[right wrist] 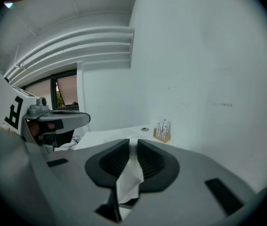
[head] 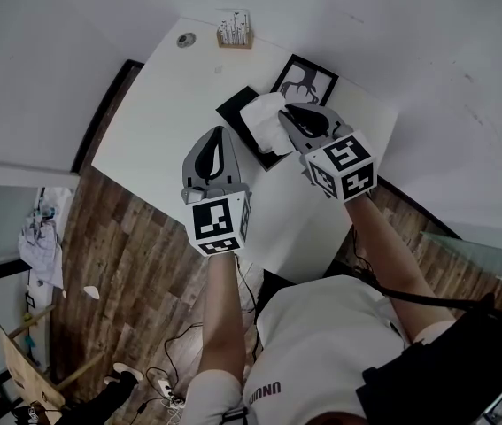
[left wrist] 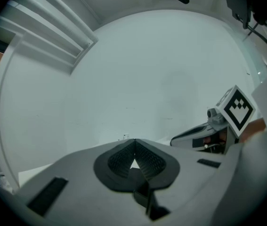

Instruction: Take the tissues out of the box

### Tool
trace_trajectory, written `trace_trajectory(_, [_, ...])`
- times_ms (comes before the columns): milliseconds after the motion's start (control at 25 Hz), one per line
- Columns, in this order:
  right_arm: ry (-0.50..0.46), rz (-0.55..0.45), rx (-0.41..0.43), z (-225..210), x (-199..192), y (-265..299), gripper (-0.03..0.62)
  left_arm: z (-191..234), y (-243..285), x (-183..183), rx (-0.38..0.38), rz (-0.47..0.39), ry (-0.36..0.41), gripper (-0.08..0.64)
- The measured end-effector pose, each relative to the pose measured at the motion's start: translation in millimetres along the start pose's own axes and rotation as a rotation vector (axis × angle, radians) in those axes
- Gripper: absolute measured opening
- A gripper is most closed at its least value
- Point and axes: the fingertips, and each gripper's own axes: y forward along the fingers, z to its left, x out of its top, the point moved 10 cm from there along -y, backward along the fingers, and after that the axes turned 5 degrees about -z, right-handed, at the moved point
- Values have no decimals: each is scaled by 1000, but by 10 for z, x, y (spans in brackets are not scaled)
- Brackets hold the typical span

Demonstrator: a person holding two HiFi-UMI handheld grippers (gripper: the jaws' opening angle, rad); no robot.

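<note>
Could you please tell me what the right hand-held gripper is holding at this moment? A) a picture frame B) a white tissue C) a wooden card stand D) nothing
B: in the right gripper view, a white tissue is pinched between the pads of the right hand-held gripper.

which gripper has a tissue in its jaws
The right gripper: its jaws pinch a white tissue. The left gripper has its jaws together at the tips, with nothing between them.
</note>
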Motion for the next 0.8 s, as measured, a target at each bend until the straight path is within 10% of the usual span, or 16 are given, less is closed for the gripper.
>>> trace_trajectory(800, [-19,-86,-14,-54,240,-147,66,-85,-10,80,13,-7,10,14])
